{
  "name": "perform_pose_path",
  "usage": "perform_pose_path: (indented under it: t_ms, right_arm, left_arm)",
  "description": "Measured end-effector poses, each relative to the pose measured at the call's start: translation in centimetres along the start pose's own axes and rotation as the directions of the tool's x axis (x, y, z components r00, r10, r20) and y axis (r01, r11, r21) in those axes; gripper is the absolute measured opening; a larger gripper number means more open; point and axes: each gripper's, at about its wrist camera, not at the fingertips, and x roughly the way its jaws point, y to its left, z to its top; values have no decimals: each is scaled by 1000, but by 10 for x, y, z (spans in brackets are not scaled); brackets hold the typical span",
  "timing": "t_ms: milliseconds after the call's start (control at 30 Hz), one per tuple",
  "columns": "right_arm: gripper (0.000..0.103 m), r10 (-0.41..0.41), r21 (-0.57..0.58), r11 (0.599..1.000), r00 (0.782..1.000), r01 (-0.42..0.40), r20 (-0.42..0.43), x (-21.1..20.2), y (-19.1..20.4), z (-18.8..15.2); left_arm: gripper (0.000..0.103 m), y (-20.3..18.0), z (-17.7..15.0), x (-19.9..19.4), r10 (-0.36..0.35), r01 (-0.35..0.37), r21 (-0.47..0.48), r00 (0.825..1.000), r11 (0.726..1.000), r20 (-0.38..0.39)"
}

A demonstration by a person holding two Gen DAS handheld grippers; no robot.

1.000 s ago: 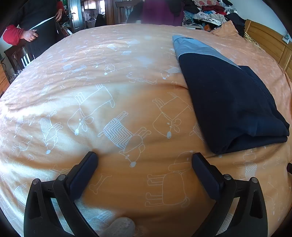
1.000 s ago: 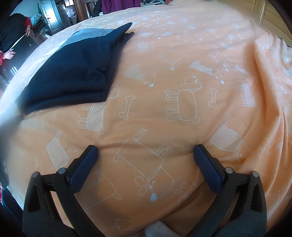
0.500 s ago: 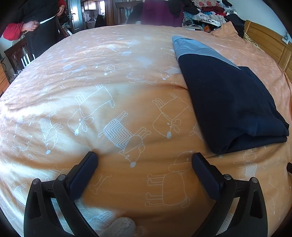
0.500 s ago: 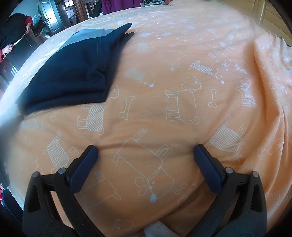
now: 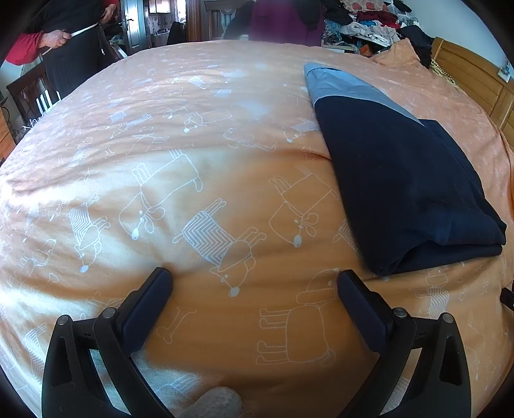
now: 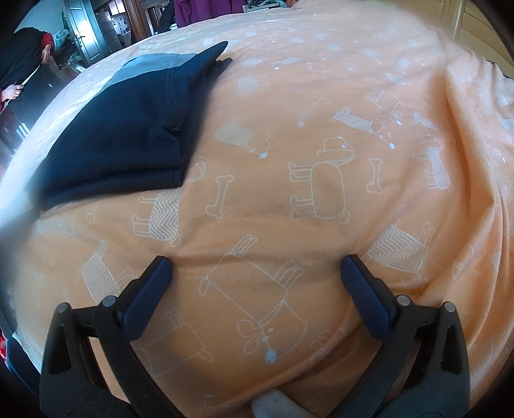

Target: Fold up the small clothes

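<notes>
Left claw (image 5: 253, 283) spread wide, gripping nothing, low over the bed (image 5: 192, 144). Folded navy garment (image 5: 401, 186) flat just right of it, apparently finished and set aside. Right claw (image 6: 257, 267) equally wide and bare, parked clear.

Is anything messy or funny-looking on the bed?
Nothing much. The dark blue garment lies folded and flat on the orange dog-print bedspread, and both grippers are open and empty. Only the clothes pile beyond the bed looks jumbled.
</notes>
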Motion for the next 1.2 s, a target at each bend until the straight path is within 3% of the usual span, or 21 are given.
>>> perform_pose_path:
  t_ms: [233,333,433,500,567,600,667,700,733,767,800,867,967,1200]
  right_arm:
    - [103,-22,-28,999,1000,23,19,-5,8,4]
    - [103,17,-11,1000,999,-16,48,-23,10,11]
    - [103,23,-51,999,989,-16,148,-67,25,23]
    - [103,30,-93,996,969,-8,245,-111,42,32]
    - [103,20,-110,994,925,24,380,-170,58,40]
    - [103,-11,-89,994,887,59,462,-205,66,40]
    - [103,-46,-32,997,839,75,541,-238,72,39]
    - [103,-30,-10,999,835,43,549,-245,73,41]
    - [103,15,-8,1000,867,-12,499,-241,74,49]
    - [103,47,-10,999,900,-47,433,-232,76,59]
    - [103,42,-10,999,909,-42,414,-228,79,63]
    - [103,6,4,1000,916,-9,401,-221,85,67]
    - [103,-8,1,1000,923,8,385,-219,97,66]
    - [103,4,-33,999,935,8,354,-230,101,45]
  left_arm:
    - [103,2,9,-7,-18,18,-9,1000,1000,4]
    - [103,-5,17,-37,-12,11,19,997,1000,80]
    - [103,-21,28,-86,-19,3,80,980,997,197]
    - [103,-34,35,-128,-18,-18,115,952,993,304]
    - [103,-47,42,-174,-11,-54,140,905,989,426]
    - [103,-53,45,-198,-1,-78,142,875,987,485]
    - [103,-60,48,-243,-12,-65,115,820,991,572]
    - [103,-60,50,-256,-39,-27,103,807,994,589]
    - [103,-60,52,-266,-84,35,93,798,995,597]
    - [103,-62,56,-269,-127,91,90,800,992,586]
    - [103,-66,59,-267,-142,108,93,813,990,565]
    - [103,-79,65,-257,-128,82,112,851,990,509]
    - [103,-92,63,-248,-132,79,135,887,988,442]
    - [103,-108,41,-251,-149,96,149,902,984,406]
